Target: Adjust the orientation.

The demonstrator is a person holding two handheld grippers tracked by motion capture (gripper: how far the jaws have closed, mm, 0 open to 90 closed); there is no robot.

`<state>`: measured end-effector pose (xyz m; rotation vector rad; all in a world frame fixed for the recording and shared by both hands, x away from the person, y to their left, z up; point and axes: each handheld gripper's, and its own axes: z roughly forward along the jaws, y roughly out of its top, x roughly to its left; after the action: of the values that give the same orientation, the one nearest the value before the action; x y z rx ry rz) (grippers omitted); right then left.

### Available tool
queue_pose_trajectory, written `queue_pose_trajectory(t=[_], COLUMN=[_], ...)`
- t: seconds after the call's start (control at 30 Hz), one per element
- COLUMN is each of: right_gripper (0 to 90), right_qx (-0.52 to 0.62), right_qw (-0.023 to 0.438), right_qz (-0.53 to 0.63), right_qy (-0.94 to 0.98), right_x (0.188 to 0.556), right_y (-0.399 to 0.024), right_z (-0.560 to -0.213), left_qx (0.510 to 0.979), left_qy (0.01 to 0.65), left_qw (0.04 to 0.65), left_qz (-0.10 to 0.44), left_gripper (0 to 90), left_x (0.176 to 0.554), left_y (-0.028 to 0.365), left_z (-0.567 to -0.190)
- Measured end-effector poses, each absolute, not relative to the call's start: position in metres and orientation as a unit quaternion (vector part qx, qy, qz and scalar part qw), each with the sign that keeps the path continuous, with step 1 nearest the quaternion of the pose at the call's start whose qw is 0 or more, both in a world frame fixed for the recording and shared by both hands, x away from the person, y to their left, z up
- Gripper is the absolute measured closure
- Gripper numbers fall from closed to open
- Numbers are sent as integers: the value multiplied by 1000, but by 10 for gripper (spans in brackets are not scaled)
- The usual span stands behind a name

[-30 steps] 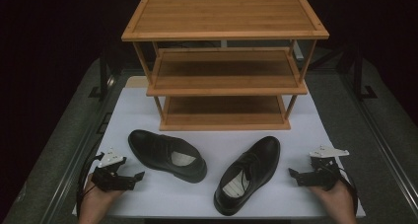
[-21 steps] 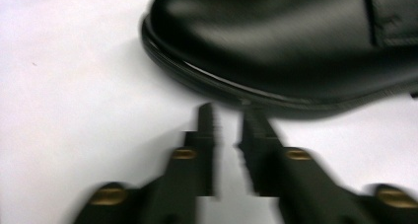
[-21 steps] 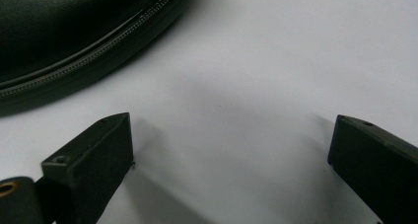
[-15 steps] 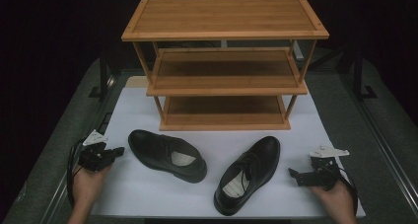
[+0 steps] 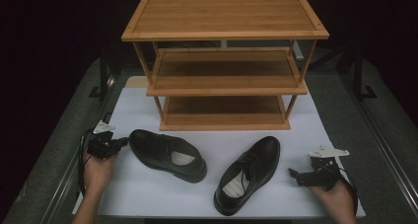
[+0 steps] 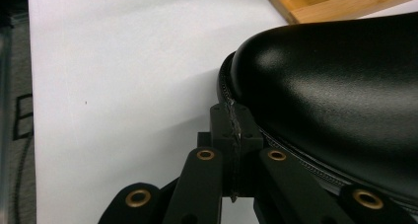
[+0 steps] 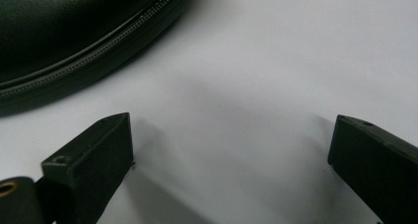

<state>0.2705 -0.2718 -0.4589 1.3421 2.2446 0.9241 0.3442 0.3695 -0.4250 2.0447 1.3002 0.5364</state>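
The left gripper has slid left since a moment ago, jaws now pressed together against the left shoe, apparently to nudge it, while the right gripper waits spread.

Three-tier wooden rack, white mat, grey table

A three-tier rack is set at the far middle of the mat laid on the tabletop. Two shoes are placed in front of it: the left shoe lies crosswise, the right shoe lies beside it. The left tongs are positioned at the left shoe's outer end, touching it. The right tongs are positioned just right of the right shoe.
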Motion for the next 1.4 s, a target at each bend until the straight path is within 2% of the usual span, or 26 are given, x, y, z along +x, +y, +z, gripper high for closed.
queue_pose_trajectory(t=[0.53,0.83,1.0,1.4], right_gripper=[27,27,27,27], right_qx=[476,476,475,475], right_qw=[183,183,183,183], right_qz=[328,328,329,329], right_qy=[795,795,795,795], right_x=[271,270,271,270], right_y=[-272,-272,-272,-272], right_z=[-459,-459,-459,-459], left_qx=[782,788,791,808], left_qy=[483,475,480,449], left_qw=[341,330,325,330], left_qz=[199,213,197,190], left_gripper=[900,900,900,900], left_x=[381,400,412,409], left_y=[355,355,352,334], left_z=[-429,-419,-423,-426])
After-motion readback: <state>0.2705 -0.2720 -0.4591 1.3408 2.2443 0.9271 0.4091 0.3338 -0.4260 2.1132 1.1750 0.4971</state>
